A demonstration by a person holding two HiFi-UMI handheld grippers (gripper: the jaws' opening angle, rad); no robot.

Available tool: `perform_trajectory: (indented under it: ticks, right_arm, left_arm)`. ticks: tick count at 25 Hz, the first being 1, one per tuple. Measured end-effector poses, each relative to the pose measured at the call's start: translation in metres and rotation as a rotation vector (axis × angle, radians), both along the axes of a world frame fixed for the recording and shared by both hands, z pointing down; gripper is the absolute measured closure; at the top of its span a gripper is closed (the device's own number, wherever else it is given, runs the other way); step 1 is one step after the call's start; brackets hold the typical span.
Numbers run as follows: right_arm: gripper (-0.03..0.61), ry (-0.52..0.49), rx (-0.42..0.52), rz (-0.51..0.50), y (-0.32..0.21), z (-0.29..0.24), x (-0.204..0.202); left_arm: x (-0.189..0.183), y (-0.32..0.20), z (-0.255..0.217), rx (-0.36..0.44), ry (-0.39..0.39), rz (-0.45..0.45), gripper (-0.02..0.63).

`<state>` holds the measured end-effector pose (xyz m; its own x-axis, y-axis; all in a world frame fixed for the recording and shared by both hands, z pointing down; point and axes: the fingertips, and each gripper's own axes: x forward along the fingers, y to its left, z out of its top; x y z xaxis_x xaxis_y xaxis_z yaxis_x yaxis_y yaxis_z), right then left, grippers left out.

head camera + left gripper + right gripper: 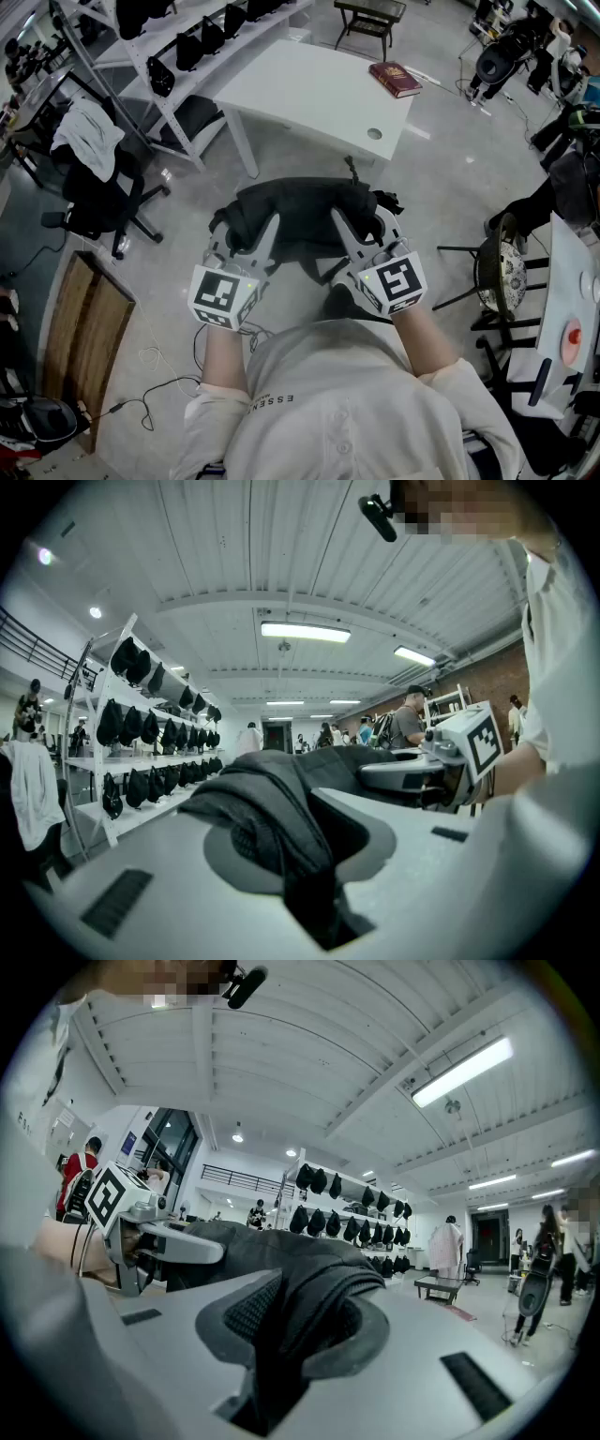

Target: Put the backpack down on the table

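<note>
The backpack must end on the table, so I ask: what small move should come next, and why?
Probably carry the backpack forward toward the white table: the left hand-held gripper and right hand-held gripper both clamp its fabric, and it hangs above the floor, short of the table's edge.

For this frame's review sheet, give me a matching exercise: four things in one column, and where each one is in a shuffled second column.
Things:
1. backpack
2. red book
3. white garment
4. wooden board

Places:
A. lying on the floor, at the left
B. draped over an office chair
C. clamped in the left gripper and right gripper, short of the table
D. lying on the white table

Pairs: 1-C, 2-D, 3-B, 4-A
</note>
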<state>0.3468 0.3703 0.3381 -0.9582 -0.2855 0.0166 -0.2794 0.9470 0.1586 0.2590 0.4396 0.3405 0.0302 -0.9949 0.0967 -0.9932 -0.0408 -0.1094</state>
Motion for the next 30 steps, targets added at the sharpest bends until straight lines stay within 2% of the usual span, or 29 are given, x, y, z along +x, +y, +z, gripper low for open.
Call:
perform_trajectory:
  ticks: [10,18,24,30]
  right_arm:
    - [0.488,-0.01,-0.013,-0.006,-0.002,0.006,0.001]
    - [0.488,-0.006,-0.049,-0.041,-0.009,0.012,-0.02]
    - [0.488,0.012,-0.064,-0.07,-0.043,0.023,-0.058]
    - [0.488,0.029,-0.085,-0.11,-0.099,0.032,-0.115]
  left_arm:
    - [0.001,-0.002,0.005,-0.021,-0.004,-0.003,0.528]
    - [-0.018,-0.006,0.011,-0.037,0.005,-0.039,0.528]
    - [-0.053,-0.036,0.022,-0.051,0.024,-0.082,0.528]
    - [-0.105,-0.088,0.03,-0.065,0.04,-0.133,0.528]
